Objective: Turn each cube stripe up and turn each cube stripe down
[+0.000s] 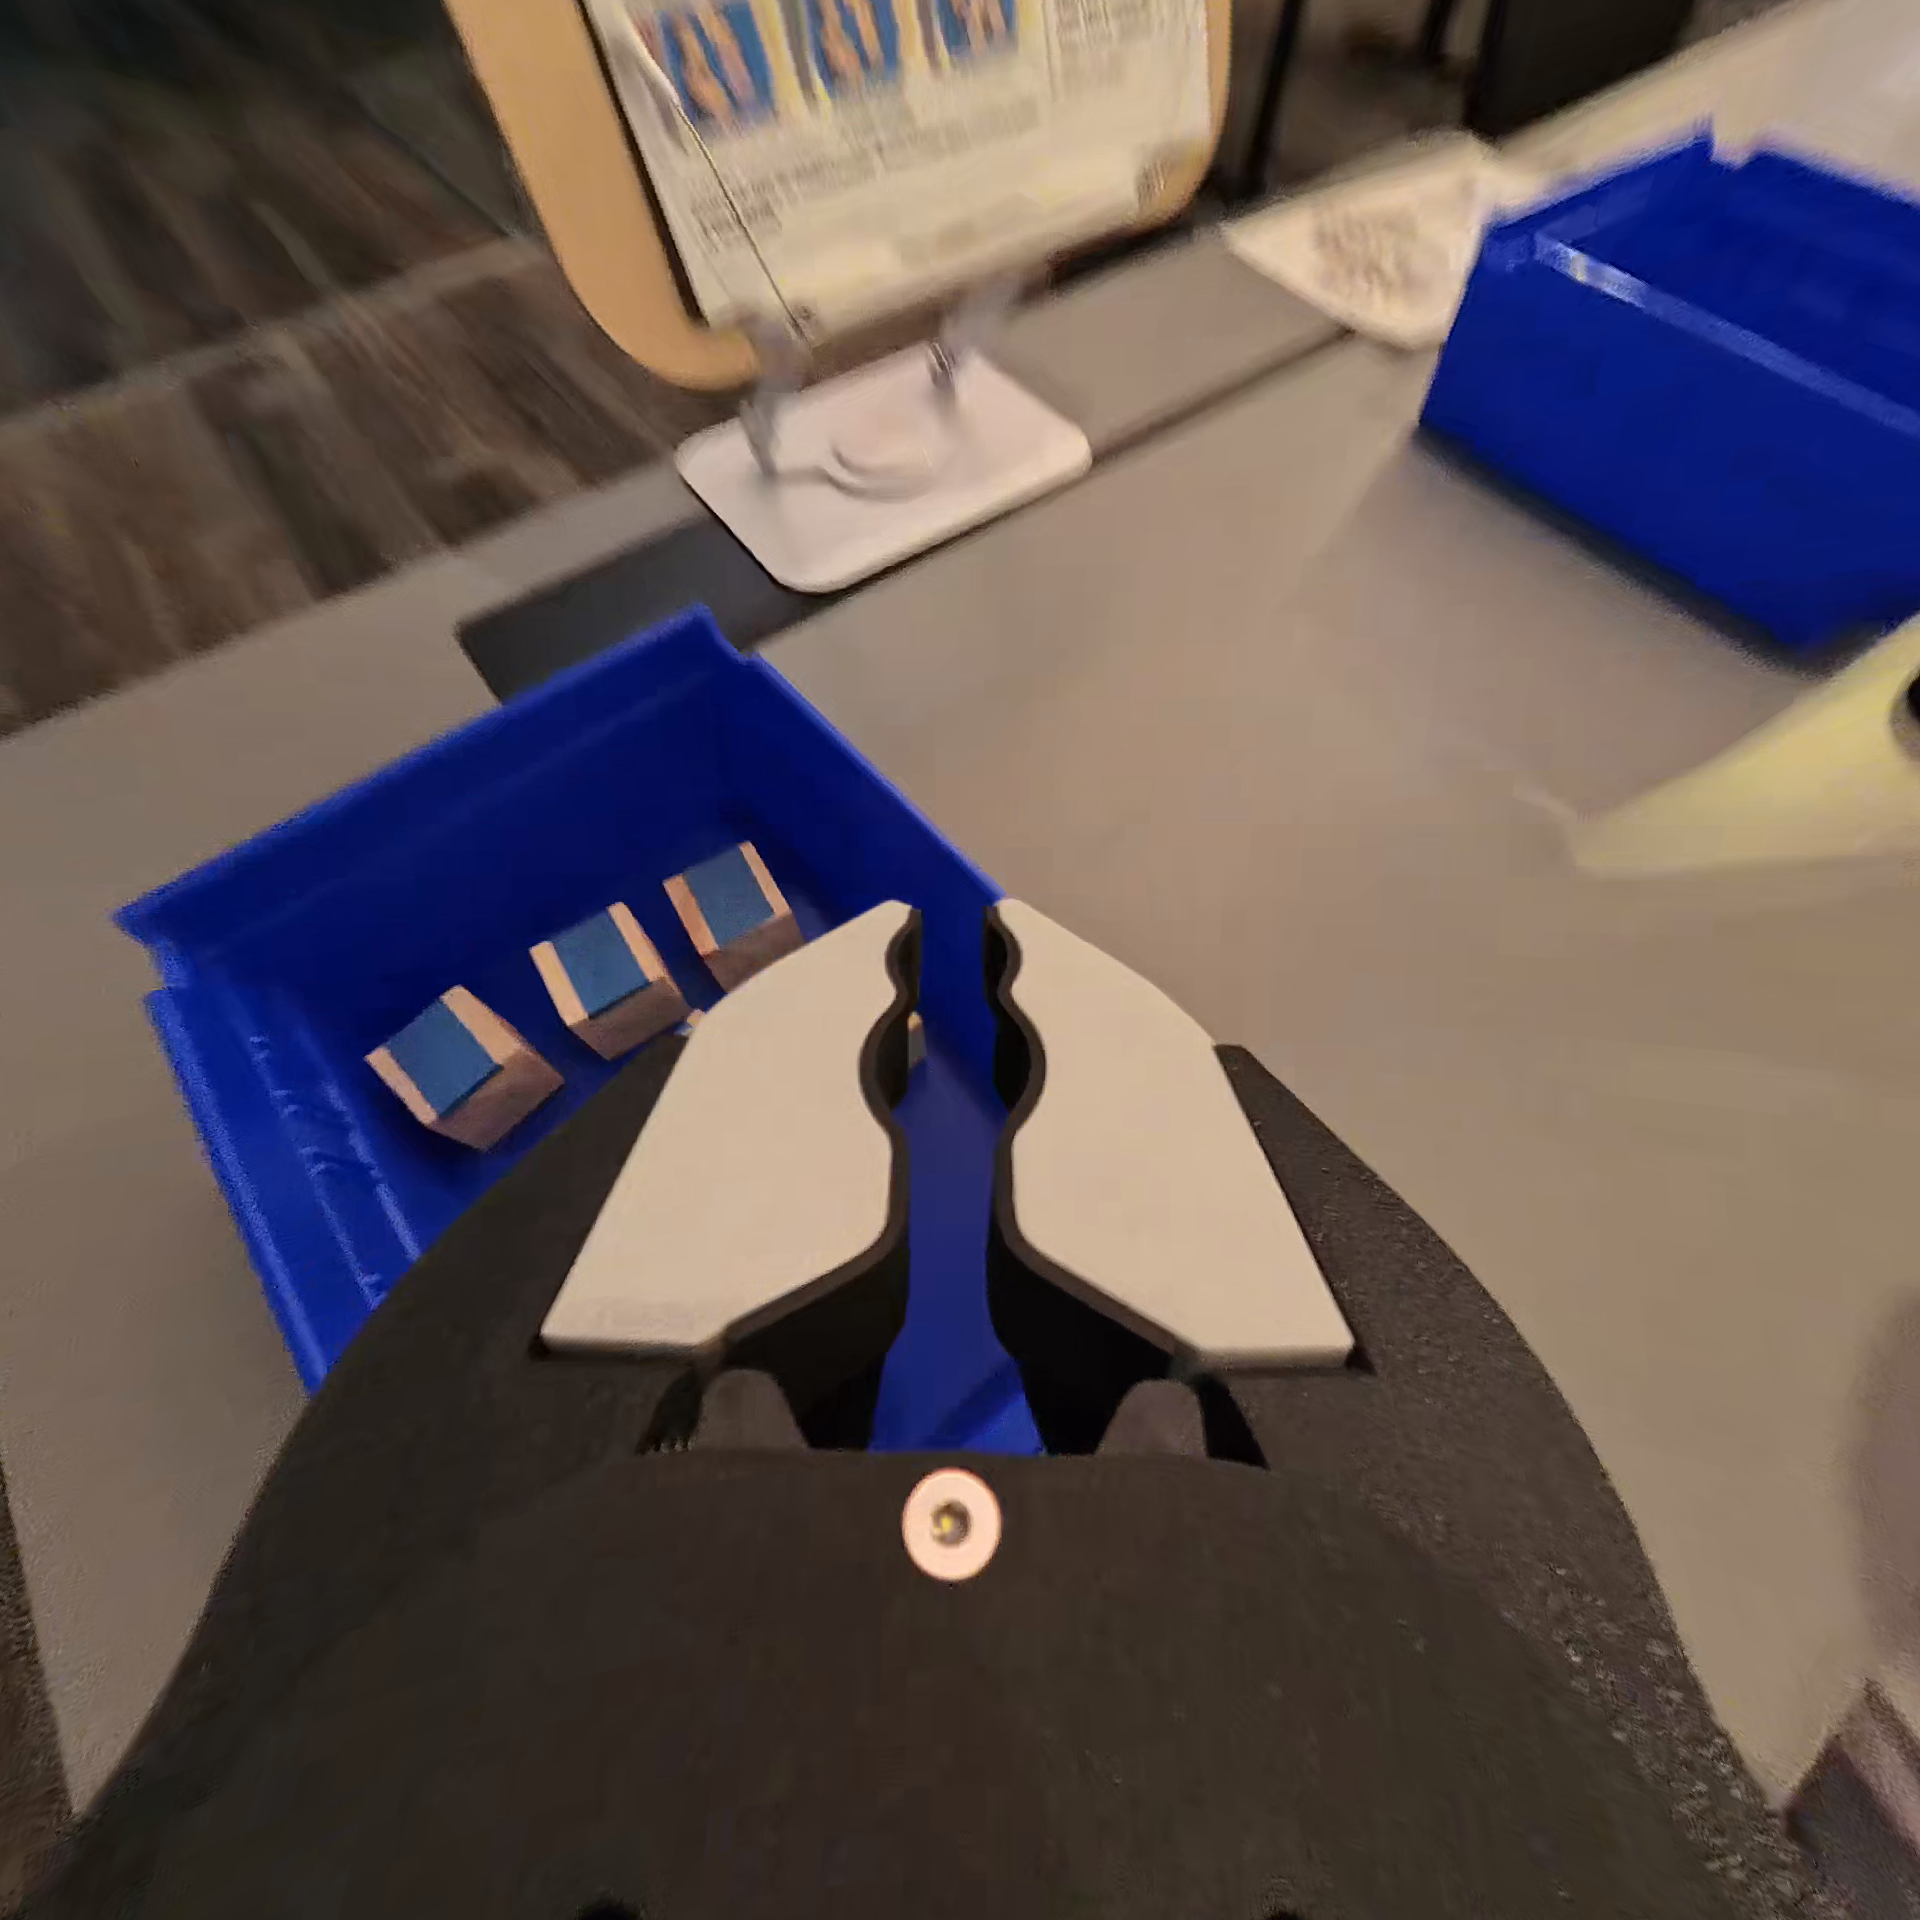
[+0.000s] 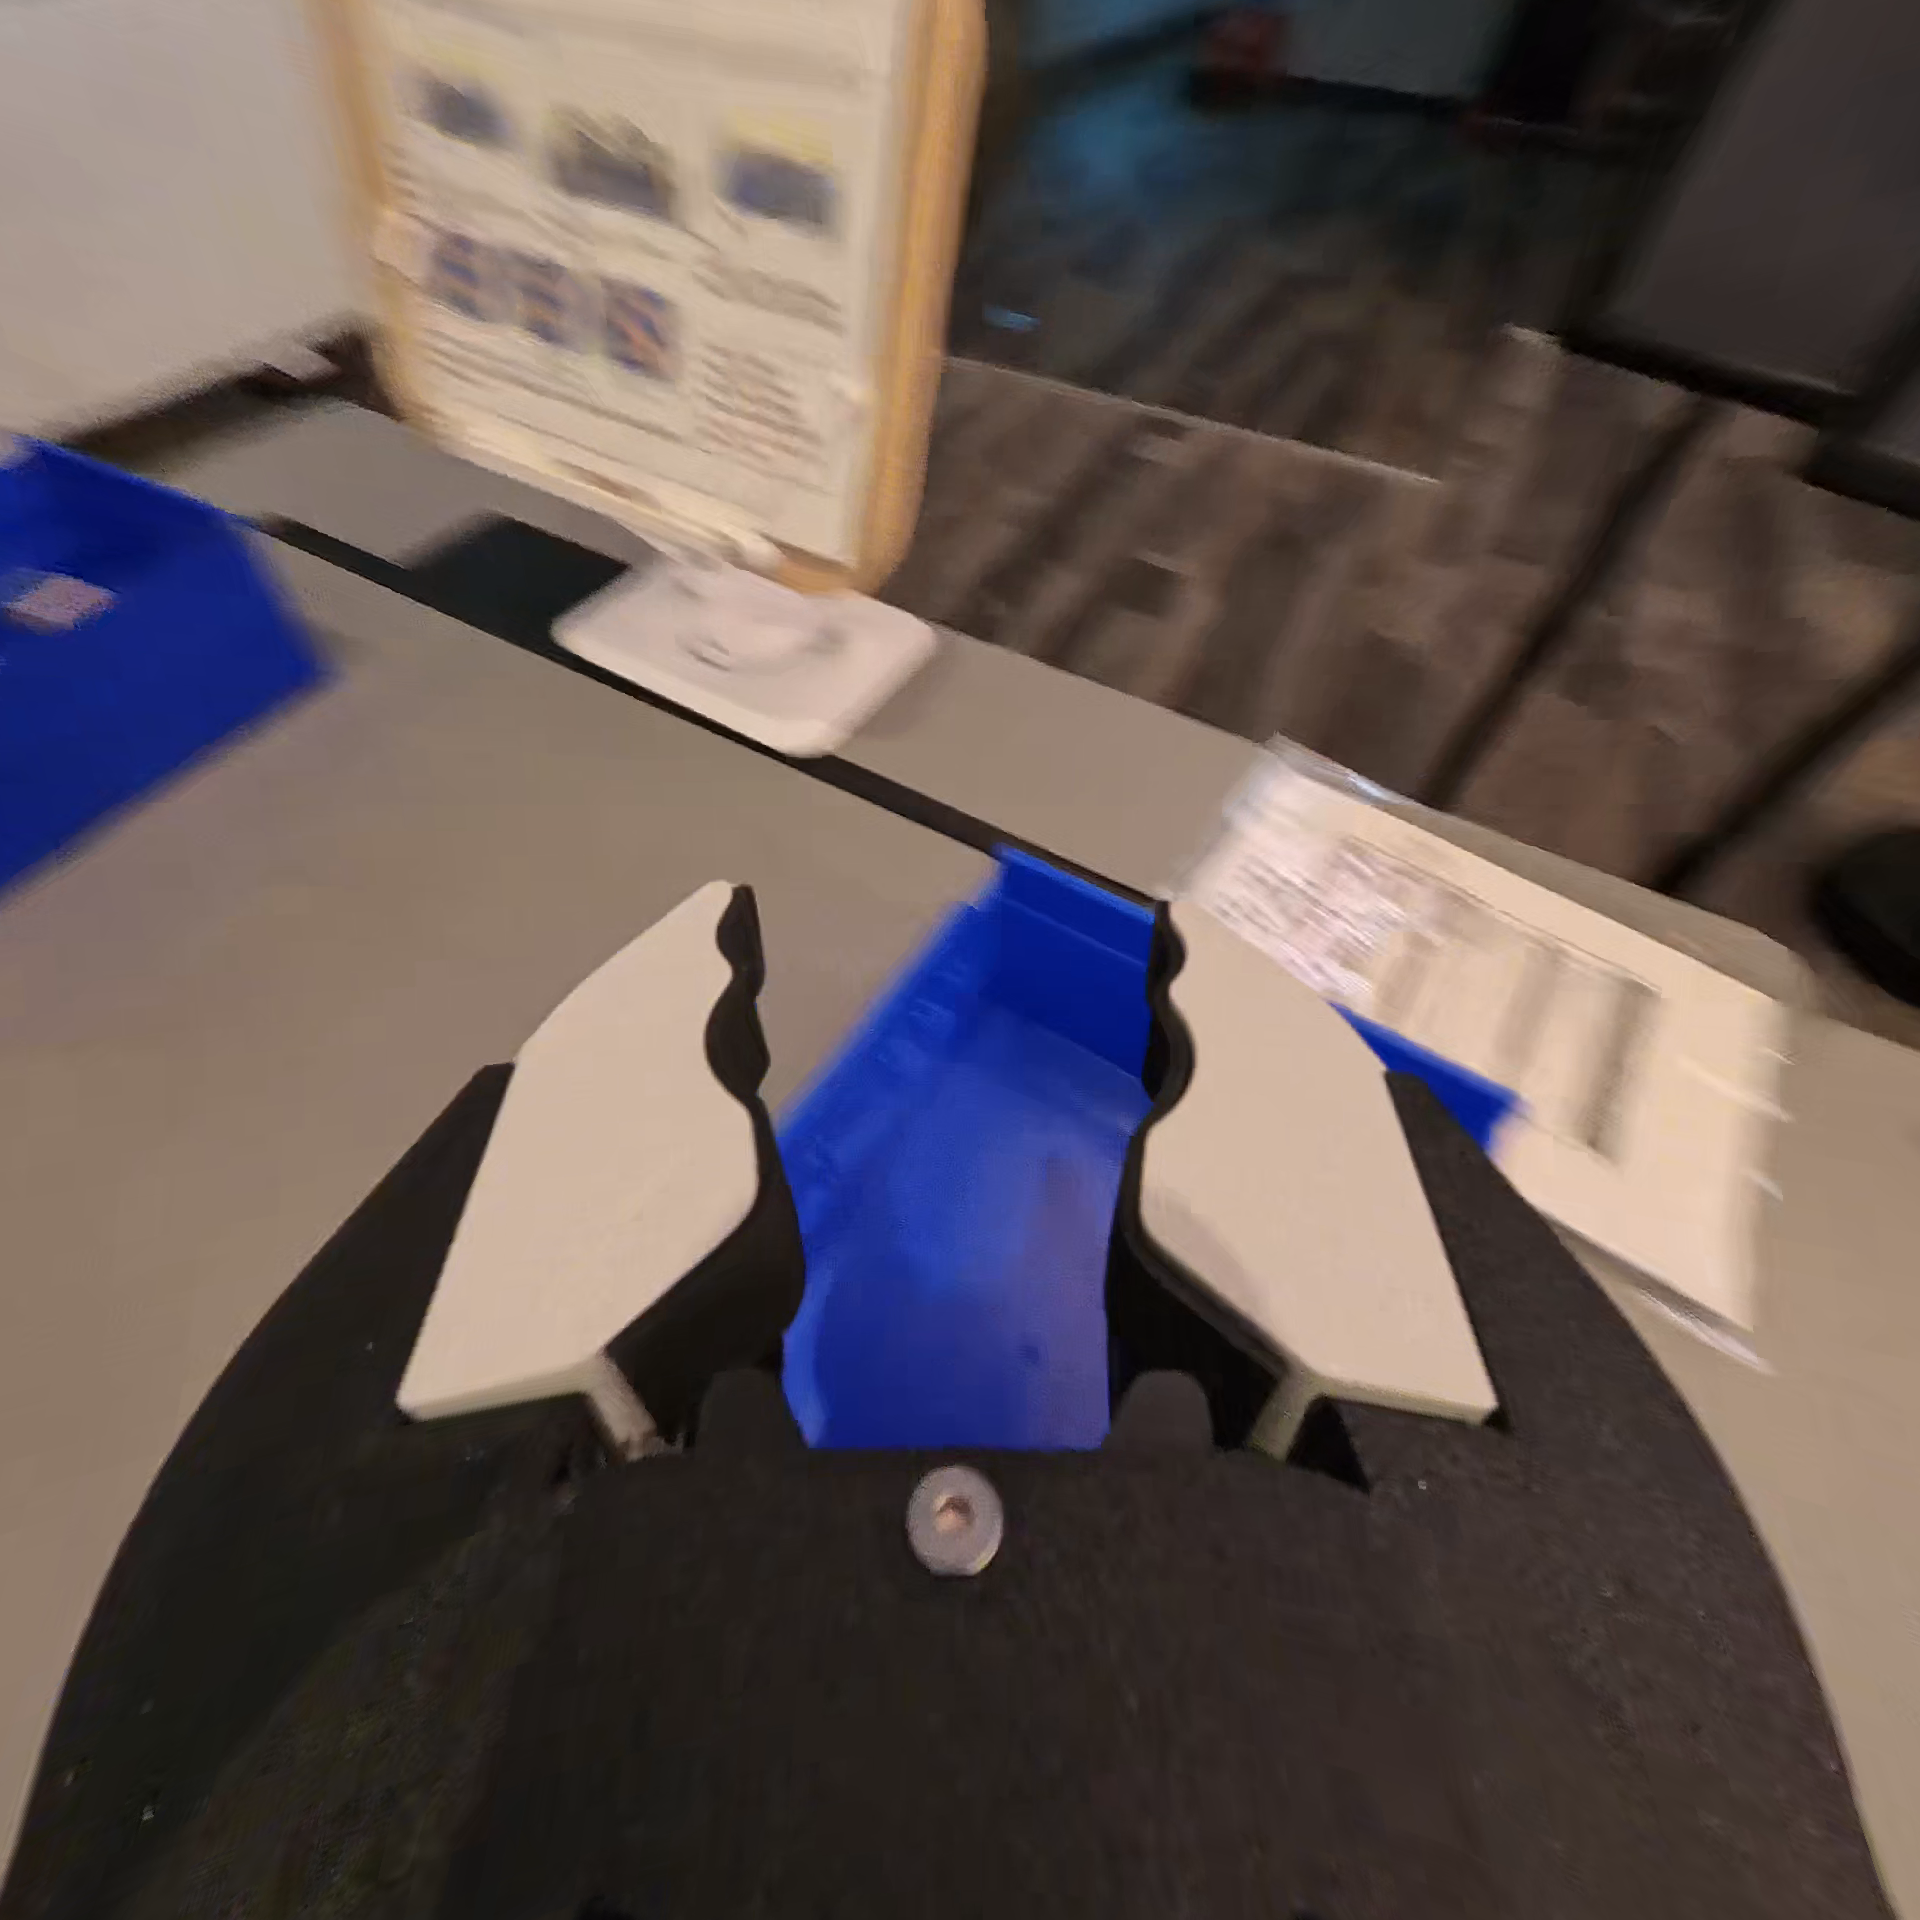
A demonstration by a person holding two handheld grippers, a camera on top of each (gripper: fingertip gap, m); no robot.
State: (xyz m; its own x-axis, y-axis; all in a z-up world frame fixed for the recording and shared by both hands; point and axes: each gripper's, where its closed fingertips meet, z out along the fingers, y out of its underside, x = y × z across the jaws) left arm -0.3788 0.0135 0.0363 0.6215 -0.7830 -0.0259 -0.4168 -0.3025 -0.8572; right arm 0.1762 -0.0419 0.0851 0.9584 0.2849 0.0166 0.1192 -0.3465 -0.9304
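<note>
Three wooden cubes lie in a row in a blue bin, each with its blue stripe facing up: the left cube, the middle cube and the right cube. A sliver of a fourth cube shows behind my left finger. My left gripper hovers over the bin's right part, almost shut with a narrow gap and holding nothing. My right gripper is wide open and empty over a second blue bin. No cube shows in the part of that bin seen between the fingers.
A sign on a white stand is at the table's far edge and also shows in the right wrist view. The second bin sits far right. A printed sheet lies beside it. The first bin appears at left.
</note>
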